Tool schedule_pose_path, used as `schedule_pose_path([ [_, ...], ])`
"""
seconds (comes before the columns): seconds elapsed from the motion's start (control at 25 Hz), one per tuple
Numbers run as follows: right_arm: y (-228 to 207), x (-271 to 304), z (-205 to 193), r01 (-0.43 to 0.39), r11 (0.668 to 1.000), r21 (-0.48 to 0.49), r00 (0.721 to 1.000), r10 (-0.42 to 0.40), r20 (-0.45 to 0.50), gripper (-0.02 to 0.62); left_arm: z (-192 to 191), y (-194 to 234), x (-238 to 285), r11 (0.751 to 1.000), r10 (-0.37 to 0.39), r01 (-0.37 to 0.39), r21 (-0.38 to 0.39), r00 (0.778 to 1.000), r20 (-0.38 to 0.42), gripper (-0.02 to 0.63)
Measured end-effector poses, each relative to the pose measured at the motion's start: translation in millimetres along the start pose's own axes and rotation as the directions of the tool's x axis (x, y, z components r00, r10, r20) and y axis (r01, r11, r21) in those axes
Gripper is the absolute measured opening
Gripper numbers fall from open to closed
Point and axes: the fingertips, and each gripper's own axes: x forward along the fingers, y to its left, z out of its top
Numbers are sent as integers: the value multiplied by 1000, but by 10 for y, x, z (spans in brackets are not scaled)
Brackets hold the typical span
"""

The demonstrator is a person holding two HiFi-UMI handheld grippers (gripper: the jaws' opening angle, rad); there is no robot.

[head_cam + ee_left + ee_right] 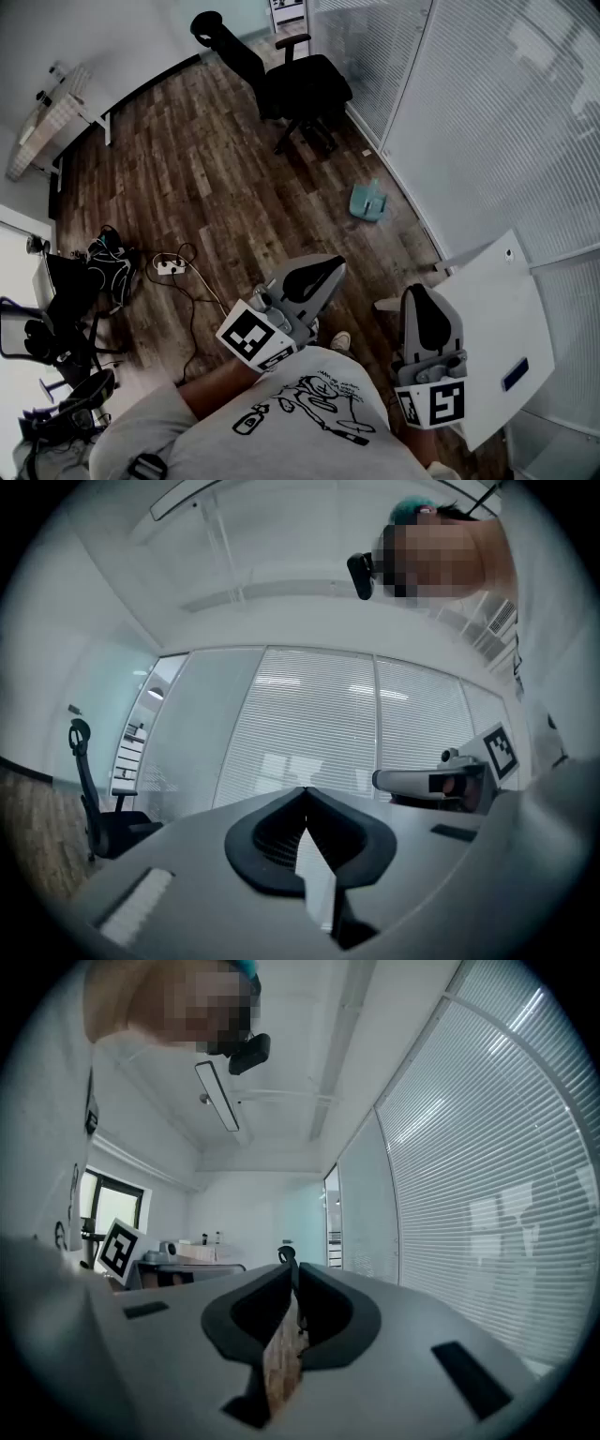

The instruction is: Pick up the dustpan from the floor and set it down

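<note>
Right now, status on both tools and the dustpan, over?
Left tool shut, empty; right tool shut, empty. Dustpan on floor by the blinds, untouched. Office chair beyond it, not in the path.

The head view looks steeply down from above the person onto the wooden floor (216, 187), with the left gripper (319, 277) and right gripper (424, 305) close at its lower edge. Each gripper view sits just behind its own jaws and faces roughly level: the left toward the blinds (319, 724), the right along the room beside them. All three share the blinds. The office chair (295, 84) shows in the head view and left gripper view, and perhaps tiny in the right gripper view.
</note>
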Motion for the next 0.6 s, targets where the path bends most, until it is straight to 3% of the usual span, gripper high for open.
schedule_pose_path([
  [0.6, 318, 195, -95, 19, 999, 36, 1000, -19, 5, 23, -43, 258, -326, 1000, -9, 9, -21, 1000, -10, 2],
])
